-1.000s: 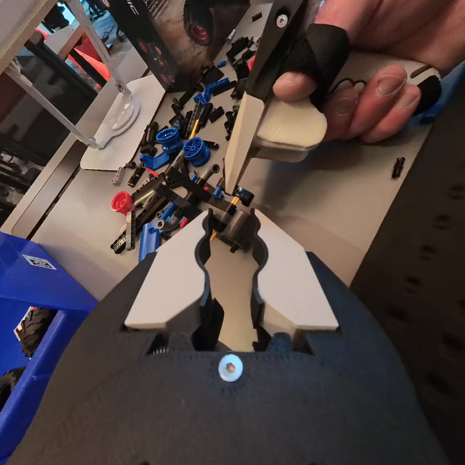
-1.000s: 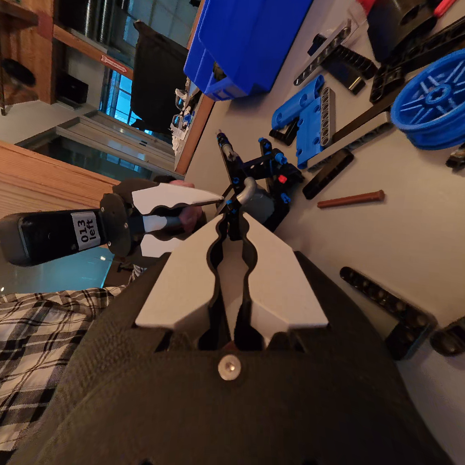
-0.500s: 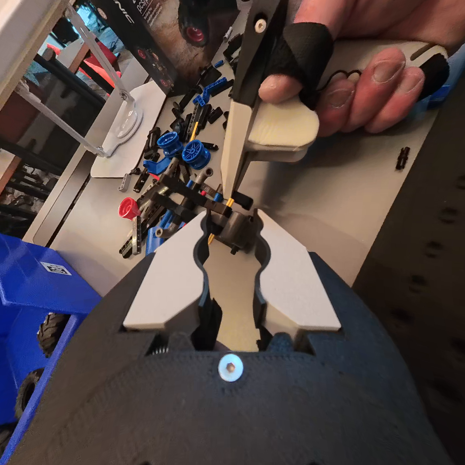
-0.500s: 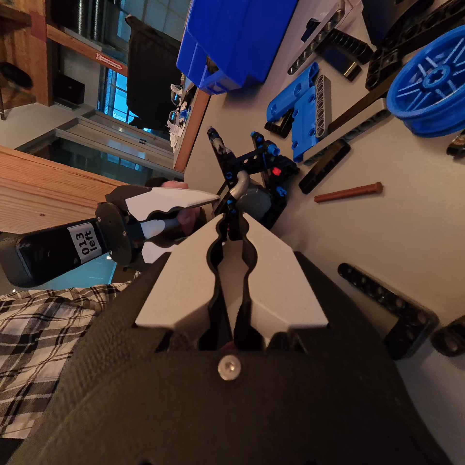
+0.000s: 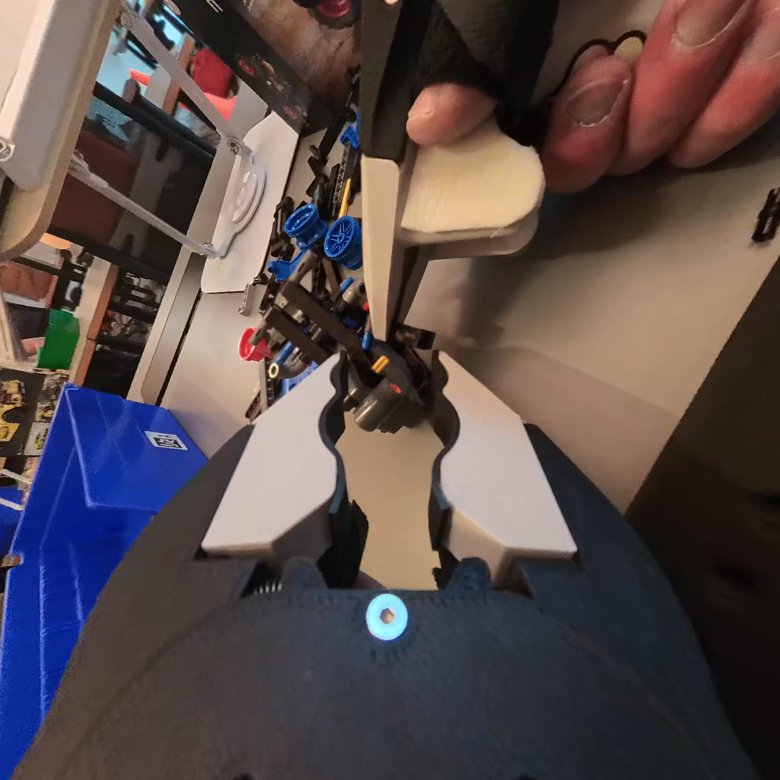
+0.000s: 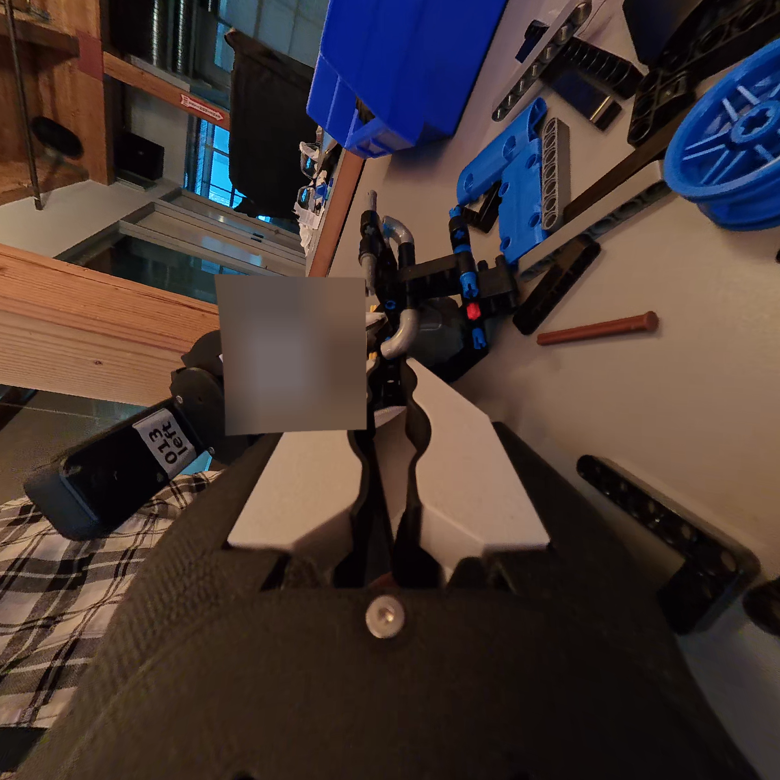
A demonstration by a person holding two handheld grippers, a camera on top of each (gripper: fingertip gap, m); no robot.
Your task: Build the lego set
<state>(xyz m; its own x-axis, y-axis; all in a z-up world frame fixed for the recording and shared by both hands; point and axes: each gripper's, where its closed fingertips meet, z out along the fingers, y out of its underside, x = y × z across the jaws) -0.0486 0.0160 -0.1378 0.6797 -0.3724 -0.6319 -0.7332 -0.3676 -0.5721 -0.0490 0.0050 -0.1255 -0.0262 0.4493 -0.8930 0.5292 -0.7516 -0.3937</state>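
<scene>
**Left gripper** [image 5: 388, 373], seen along its own fingers: jaws part-way apart, closed onto the dark grey block of the sub-assembly [image 5: 380, 401] right between the fingertips. Unclear whether lifted off the table [image 5: 570, 380].

**Right gripper** [image 6: 390, 382]: jaws almost together, pinching a thin black beam at the near end of the same sub-assembly. Left fingertip hidden behind a mosaic patch.

**Change over the last second:** sub-assembly tipped and drawn deeper between the left fingertips. Yellow axle [image 5: 381, 364], before this poking out below the block, now on its upper face. Right gripper brought closer from ahead and above, tip down at the block's far edge.

**Probable meaning:** model being turned and re-seated between the two tools to expose a face for the next part. Build judged early, with most parts loose.

**Loose parts:**
- Ahead of the left gripper, beyond the model: blue wheel hubs [image 5: 337, 240]; red piece [image 5: 249, 350] ahead-left.
- Ahead-right of the right gripper: brown axle [image 6: 597, 327] and blue panel [image 6: 519, 185].
- Beside the right finger: black perforated beam [image 6: 658, 527].

**Writing, none transcribed:**
- Printed set box [image 5: 274, 63] far ahead of the left gripper, lettering cut off.
- Square code sticker [image 5: 165, 441] on the blue bin [image 5: 105, 506], left of the left gripper.
- White label [image 6: 164, 439] on the left gripper's body, in the right wrist view.
- Red strip sign [image 6: 201, 110] on a wooden beam, far ahead-left of the right gripper.
</scene>
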